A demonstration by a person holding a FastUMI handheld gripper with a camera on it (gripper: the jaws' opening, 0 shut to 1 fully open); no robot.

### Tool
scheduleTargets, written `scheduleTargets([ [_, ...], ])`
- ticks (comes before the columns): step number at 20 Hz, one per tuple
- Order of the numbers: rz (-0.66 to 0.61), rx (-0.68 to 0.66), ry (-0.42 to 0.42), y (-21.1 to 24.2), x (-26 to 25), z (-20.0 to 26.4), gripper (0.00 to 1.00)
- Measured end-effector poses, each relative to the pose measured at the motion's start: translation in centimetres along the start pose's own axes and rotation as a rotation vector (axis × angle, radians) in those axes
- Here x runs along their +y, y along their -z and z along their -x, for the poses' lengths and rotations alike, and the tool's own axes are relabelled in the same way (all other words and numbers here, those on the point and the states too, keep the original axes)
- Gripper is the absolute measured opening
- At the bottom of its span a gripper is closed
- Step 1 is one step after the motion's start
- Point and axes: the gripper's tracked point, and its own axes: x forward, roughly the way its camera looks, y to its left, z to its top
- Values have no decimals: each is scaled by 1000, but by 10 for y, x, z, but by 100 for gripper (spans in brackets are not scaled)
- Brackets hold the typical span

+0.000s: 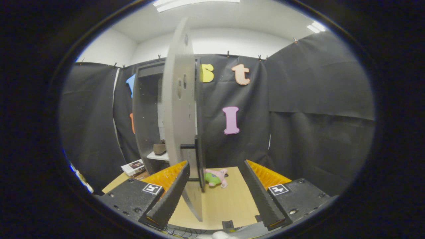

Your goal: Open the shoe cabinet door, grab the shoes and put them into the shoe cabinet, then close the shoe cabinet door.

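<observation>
The gripper [217, 192] is holding its 2 fingers wide apart, gripping nothing. The cabinet door [181, 109] is standing edge-on between them, nearer the left finger, probably to be pushed closed. 1 shoe [159, 148] is sitting on a shelf inside the shoe cabinet [146, 119]. 1 plush toy [215, 178] is lying on the floor beyond the door.

Cabinet door [179, 109]: plain pale grey, black handle [198, 159] on its edge; shoe cabinet [147, 113] behind it dark grey with a white shelf [158, 156] carrying a brown shoe [159, 148]. Right of the door, pink-and-green plush toy [215, 178] on light wood-grain floor [229, 202]. Left of the cabinet, white book [132, 167] with dark cover print.
</observation>
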Motion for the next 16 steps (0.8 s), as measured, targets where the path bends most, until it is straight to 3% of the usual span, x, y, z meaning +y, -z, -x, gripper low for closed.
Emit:
scheduleTargets([
  [5, -23, 66, -110, 11, -29, -40, 99],
  [12, 9, 104, -318, 18, -3, -71, 99],
  [16, 20, 100, -333, 17, 5, -74, 98],
])
